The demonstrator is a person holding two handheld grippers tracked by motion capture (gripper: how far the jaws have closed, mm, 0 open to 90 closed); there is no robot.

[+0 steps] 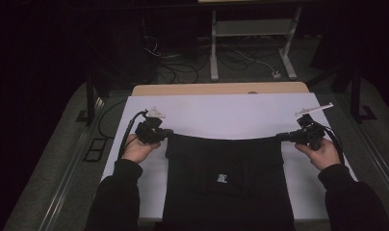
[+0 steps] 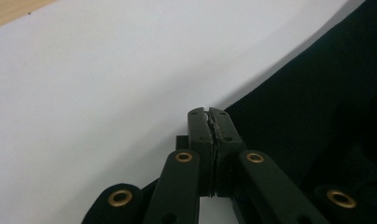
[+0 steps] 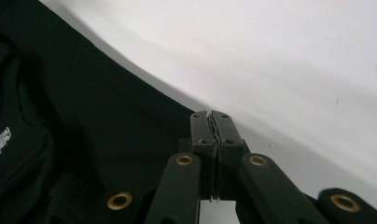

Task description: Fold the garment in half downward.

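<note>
Your black cloth garment (image 1: 228, 185) lies on the white sheet covering the table (image 1: 221, 115), its far edge pulled into a taut line between your two hands. Your left gripper (image 1: 167, 132) is clamped on the garment's far left corner, jaws pressed together with a thin fold of fabric pinched between the pads (image 2: 210, 122). Your right gripper (image 1: 281, 136) grips the far right corner the same way — jaws tight, a sliver of cloth in the seam (image 3: 213, 122). The garment's near end runs off the table edge, out of the high view. A small white printed mark (image 1: 222, 178) sits near its middle, too small to read. The cloth looks matte and soft; the sheet smooth, with a strip of light wood (image 1: 220, 89) beyond it.
</note>
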